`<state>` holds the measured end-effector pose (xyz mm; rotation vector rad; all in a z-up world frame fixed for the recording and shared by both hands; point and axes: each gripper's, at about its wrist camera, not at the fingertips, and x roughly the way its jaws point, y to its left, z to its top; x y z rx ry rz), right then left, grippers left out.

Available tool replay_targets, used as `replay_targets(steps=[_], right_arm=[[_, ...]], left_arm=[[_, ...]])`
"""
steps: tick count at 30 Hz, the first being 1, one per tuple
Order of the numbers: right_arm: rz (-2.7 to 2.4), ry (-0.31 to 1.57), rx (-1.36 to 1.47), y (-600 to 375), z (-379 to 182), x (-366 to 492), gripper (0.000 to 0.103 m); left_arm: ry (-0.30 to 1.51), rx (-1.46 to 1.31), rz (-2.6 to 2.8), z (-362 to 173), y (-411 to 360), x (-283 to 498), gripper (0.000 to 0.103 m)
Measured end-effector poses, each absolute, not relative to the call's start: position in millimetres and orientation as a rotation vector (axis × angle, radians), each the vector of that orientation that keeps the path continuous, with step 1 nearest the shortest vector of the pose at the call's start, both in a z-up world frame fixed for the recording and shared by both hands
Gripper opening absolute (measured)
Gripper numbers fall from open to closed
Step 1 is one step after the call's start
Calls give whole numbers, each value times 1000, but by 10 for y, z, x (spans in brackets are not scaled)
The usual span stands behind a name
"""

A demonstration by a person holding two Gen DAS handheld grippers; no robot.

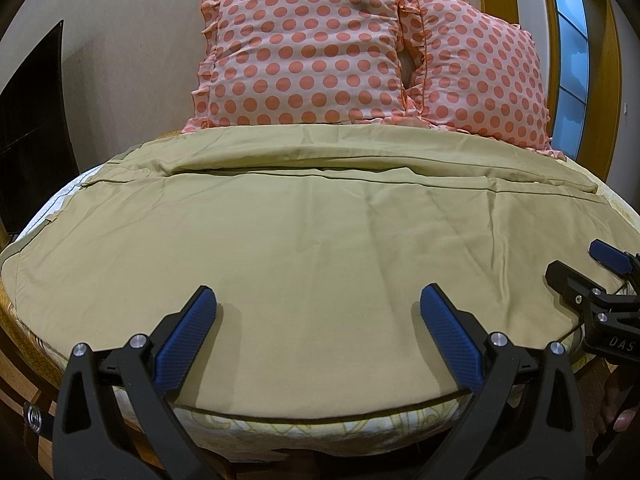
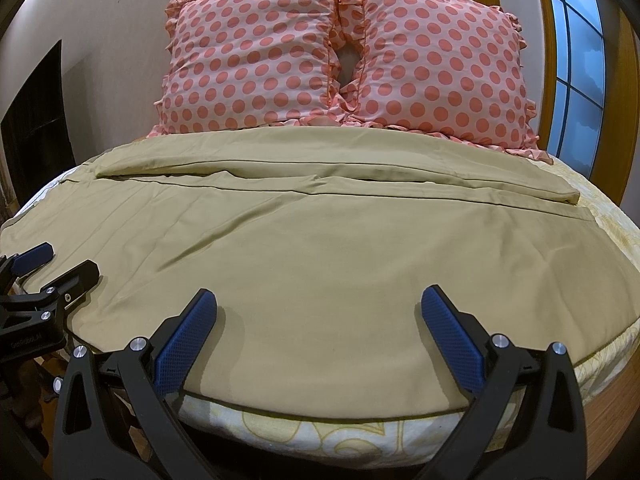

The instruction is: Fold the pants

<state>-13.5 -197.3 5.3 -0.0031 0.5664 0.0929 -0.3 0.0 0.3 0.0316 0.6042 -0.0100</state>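
Observation:
Olive-tan pants (image 1: 304,240) lie spread flat across the bed, with a folded ridge of cloth along the far side below the pillows; they also show in the right wrist view (image 2: 320,248). My left gripper (image 1: 318,300) is open and empty, low over the near edge of the pants. My right gripper (image 2: 318,300) is open and empty, also over the near edge. The right gripper shows at the right edge of the left wrist view (image 1: 580,266). The left gripper shows at the left edge of the right wrist view (image 2: 64,264).
Two pink polka-dot pillows (image 1: 304,52) (image 2: 440,64) lean on the wall at the bed's head. A pale patterned sheet (image 2: 360,436) shows at the bed's near edge. A window (image 2: 576,80) is at the right; a dark panel (image 1: 32,120) at the left.

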Motion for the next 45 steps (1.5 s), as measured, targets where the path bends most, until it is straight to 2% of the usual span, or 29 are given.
replay_targets(steps=[12, 18, 23, 28, 29, 30, 32, 34, 37, 39, 41, 42, 43, 45], right_arm=[[103, 579, -9, -1968, 35, -157, 102], [147, 694, -6, -2140, 217, 126, 102], [-1, 666, 102, -2893, 766, 789, 102], [-267, 782, 373, -3882, 821, 1999, 102], [-318, 810, 448, -4075, 765, 2210, 94], [-371, 846, 545, -4289, 680, 2474, 83], [-441, 877, 636, -4498, 569, 2777, 75], [-528, 900, 650, -4618, 471, 3040, 74], [-644, 983, 525, -4612, 288, 3350, 75], [-683, 965, 386, -4478, 254, 3385, 70], [-648, 920, 378, -4473, 234, 3288, 66], [-634, 899, 358, -4464, 233, 3229, 57], [-607, 868, 355, -4499, 229, 3153, 52], [-536, 833, 434, -4654, 245, 3023, 10]], left_arm=[[610, 34, -11, 4, 0, 7, 101], [664, 38, -27, 75, 44, 75, 101], [657, 15, 46, 237, 249, 226, 101], [645, -24, 67, 385, 359, 395, 101], [645, -27, 65, 402, 366, 433, 101], [645, -27, 65, 408, 371, 438, 101], [644, -23, 61, 423, 373, 480, 101], [644, -17, 60, 427, 370, 540, 101], [652, -2, 52, 389, 355, 570, 101], [664, 12, 52, 354, 348, 620, 101], [667, 13, 50, 331, 362, 638, 101], [668, 8, 48, 326, 375, 647, 101], [667, 0, 44, 320, 389, 648, 101], [666, -13, 38, 315, 410, 639, 101]])
